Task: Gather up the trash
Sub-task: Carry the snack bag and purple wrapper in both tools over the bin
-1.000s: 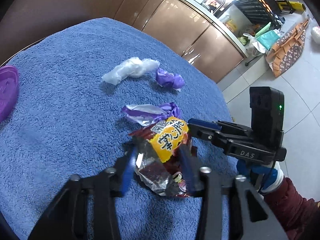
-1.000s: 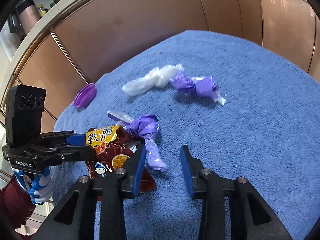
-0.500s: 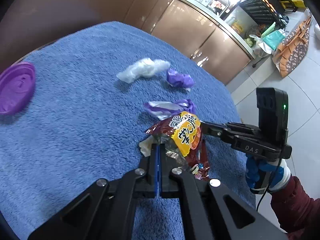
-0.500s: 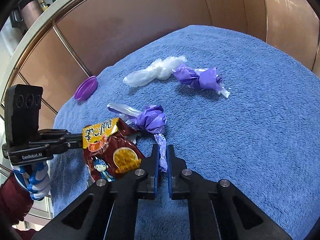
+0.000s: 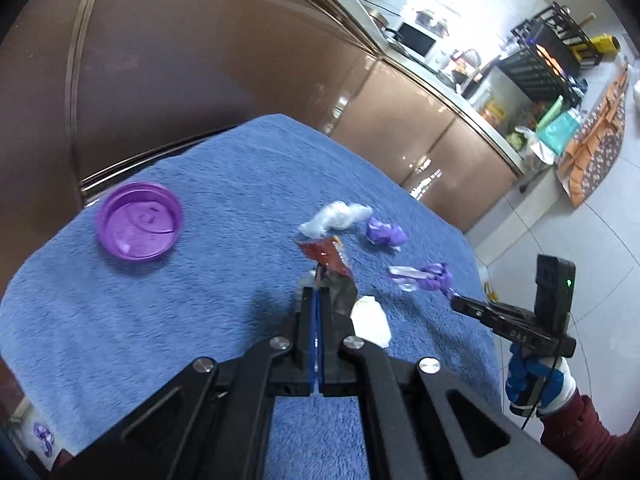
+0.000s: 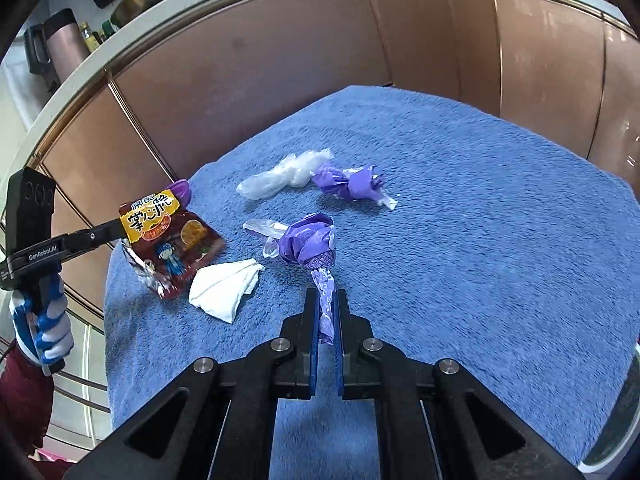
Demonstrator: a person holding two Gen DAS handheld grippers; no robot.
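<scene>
My left hand-held gripper (image 5: 318, 300) was pressed together on the top edge of the snack bag (image 6: 170, 240), which hung clear of the blue towel (image 6: 480, 208) near the bench's left edge. My right hand-held gripper (image 6: 327, 312) pinched the thin twisted tail of the purple wrapper (image 6: 306, 240); its crumpled head lay at or just above the towel near the bench's middle, and I could not tell which.

Risks, as I judged them:
- The bag was held by a narrow strip of slick foil film. A fast swing could have pulled it through the pads.
- The wrapper's tail was thin, soft plastic. It could have torn or slid out under the weight of the head.
- A clear strip of film trailed from the wrapper's head and could have snagged in the towel's pile.
- The white tissue (image 6: 226, 286) lay loose just beside the bag and could have been dragged off the near edge.

Materials and shapes:
- Snack bag: glossy printed film, silver inside, creased and torn open.
- Purple wrapper: crinkled thin film, bunched head, twisted tail.
- Tissue: soft paper, folded to a rough triangle.
- A clear film wad (image 6: 286, 178) touched a second purple wrapper (image 6: 352, 186) further back; both were light and crumpled.
- Purple lid (image 5: 139, 220): rigid round plastic with a raised rim, at the far left edge.
- Towel: deep, fuzzy terry.
</scene>
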